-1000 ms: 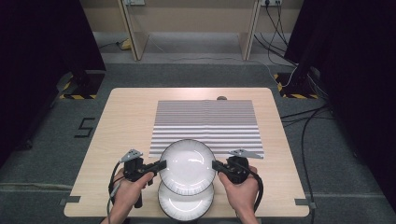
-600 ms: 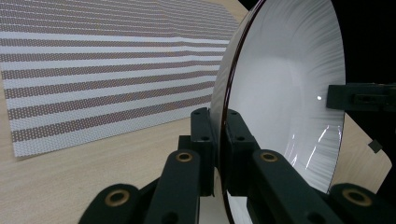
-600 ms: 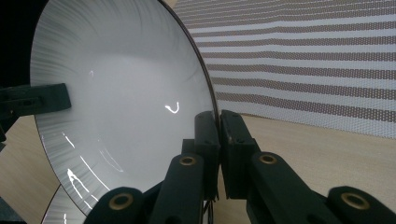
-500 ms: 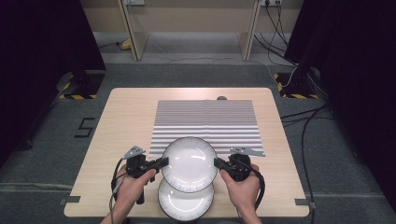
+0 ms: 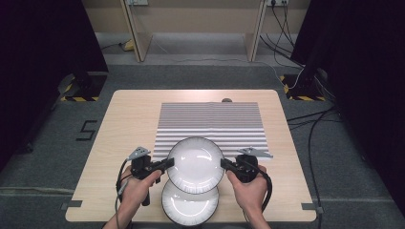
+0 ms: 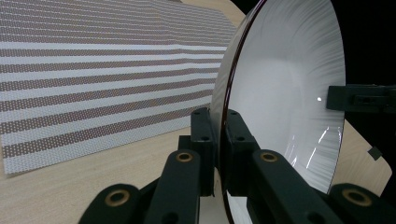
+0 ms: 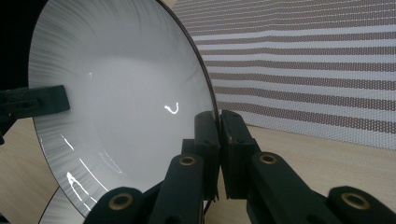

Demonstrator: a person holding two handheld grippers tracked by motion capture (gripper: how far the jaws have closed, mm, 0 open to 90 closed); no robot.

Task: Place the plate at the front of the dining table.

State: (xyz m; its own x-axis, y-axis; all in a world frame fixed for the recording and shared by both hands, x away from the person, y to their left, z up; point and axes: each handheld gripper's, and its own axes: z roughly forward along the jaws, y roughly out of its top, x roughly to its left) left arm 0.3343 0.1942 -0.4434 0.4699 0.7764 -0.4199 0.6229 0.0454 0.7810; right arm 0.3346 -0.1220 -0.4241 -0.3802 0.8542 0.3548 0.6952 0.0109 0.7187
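Left gripper (image 5: 168, 164) clamped on left rim of upper plate (image 5: 196, 165); right gripper (image 5: 225, 165) clamped on right rim. Plate held above table (image 5: 129, 119) near front edge, overlapping striped mat (image 5: 210, 121) and 2nd plate (image 5: 188, 210) at front edge.

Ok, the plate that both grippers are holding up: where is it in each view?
High view: held plate at lower centre, above the second plate.
Left gripper view: held plate on edge, right half.
Right gripper view: held plate on edge, left half.
Shared landmark: the striped mat behind it.
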